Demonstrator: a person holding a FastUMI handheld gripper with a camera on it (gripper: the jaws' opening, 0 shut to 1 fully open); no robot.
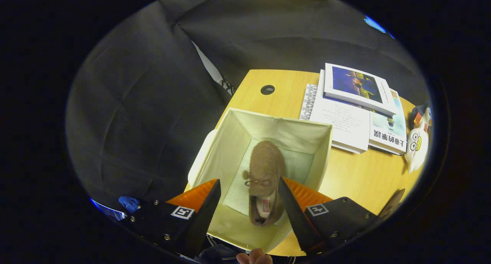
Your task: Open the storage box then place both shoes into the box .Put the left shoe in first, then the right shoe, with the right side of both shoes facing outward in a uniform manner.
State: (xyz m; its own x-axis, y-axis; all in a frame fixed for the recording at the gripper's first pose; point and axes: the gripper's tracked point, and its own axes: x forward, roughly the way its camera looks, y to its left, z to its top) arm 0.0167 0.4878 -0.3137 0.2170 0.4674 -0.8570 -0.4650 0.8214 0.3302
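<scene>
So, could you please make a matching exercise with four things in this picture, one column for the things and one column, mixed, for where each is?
Things:
1. brown suede shoe
2. cream fabric storage box
3. stack of white books
4. white stuffed toy

Places:
A. at the far end of the wooden table, past the books
B. open, on the table, below the gripper
C. beside the box, on the table
D. lying on the box floor, between the open jaws in view

Pairs: 1-D, 2-B, 3-C, 4-A
</scene>
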